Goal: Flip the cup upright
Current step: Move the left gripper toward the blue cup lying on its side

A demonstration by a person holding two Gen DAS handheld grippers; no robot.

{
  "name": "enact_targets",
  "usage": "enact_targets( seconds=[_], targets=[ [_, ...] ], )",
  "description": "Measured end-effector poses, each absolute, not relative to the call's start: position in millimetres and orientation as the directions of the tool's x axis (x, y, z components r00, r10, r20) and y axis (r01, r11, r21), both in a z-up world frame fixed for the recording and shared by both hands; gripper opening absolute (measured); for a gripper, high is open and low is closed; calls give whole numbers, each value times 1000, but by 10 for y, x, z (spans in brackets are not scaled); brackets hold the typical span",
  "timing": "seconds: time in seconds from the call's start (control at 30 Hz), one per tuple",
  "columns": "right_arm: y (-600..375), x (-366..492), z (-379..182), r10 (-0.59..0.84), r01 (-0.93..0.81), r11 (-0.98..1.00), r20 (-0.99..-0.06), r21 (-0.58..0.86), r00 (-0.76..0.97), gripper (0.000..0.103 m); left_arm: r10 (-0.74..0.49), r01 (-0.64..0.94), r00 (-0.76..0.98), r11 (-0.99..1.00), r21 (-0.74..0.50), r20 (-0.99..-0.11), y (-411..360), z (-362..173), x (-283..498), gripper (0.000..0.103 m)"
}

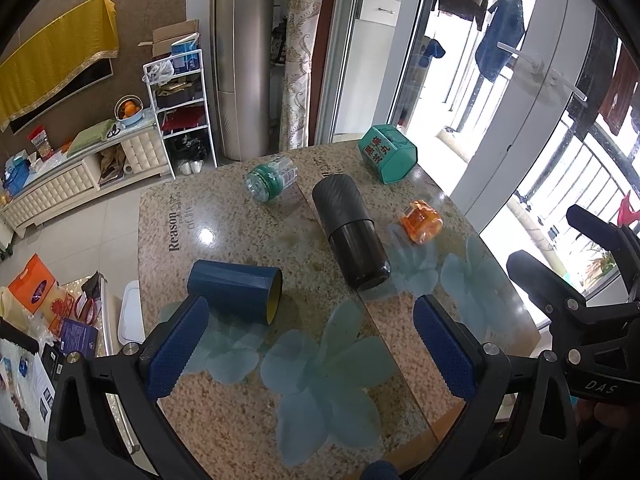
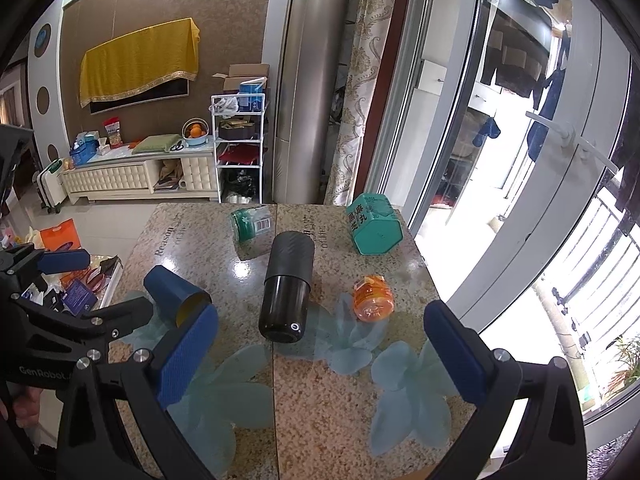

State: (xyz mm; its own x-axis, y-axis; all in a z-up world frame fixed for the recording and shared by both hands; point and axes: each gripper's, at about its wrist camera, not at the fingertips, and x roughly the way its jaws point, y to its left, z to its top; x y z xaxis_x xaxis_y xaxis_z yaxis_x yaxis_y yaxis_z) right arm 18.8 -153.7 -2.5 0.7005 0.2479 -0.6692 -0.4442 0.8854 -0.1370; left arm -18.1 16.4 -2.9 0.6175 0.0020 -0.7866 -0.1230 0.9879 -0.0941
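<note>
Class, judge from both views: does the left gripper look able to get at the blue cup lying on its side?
Probably yes. The left gripper is open, and the blue cup lies just ahead of its left finger with bare table between; nothing blocks it.

1. My left wrist camera looks down and forward from the near edge of the granite table (image 1: pixel 224 216), close above it.
2. My right wrist camera sits beside it, slightly farther back, facing the same way.
3. Both share the black flask (image 1: pixel 349 232) (image 2: pixel 286 284) toward 12 o'clock and the tabletop.
</note>
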Motion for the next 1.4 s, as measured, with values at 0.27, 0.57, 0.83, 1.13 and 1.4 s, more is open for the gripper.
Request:
enact_targets(
  seconds=[0.27,0.57,0.83,1.13,1.4],
  targets=[
    [-1521,173,-30,249,-445,885,-671,-134,698,103,10,-128,617,988,-89,-787,202,-60,-231,103],
    [-1483,136,-53,252,-448,885,-680,-126,689,103,-2,-120,609,988,-95,-793,232,-90,-251,103],
    [-1486,149,-94,268,-469,877,-707,-102,654,103,-22,-60,616,995,-75,-788,308,-79,-165,103],
    [-1595,76,-220,264,-492,868,-776,-68,573,103,10,241,593,952,190,-805,342,-196,-13,103],
    [-1762,256,-231,238,-464,884,-809,-48,537,103,-42,452,541,857,248,-840,415,-385,215,103]
  ],
)
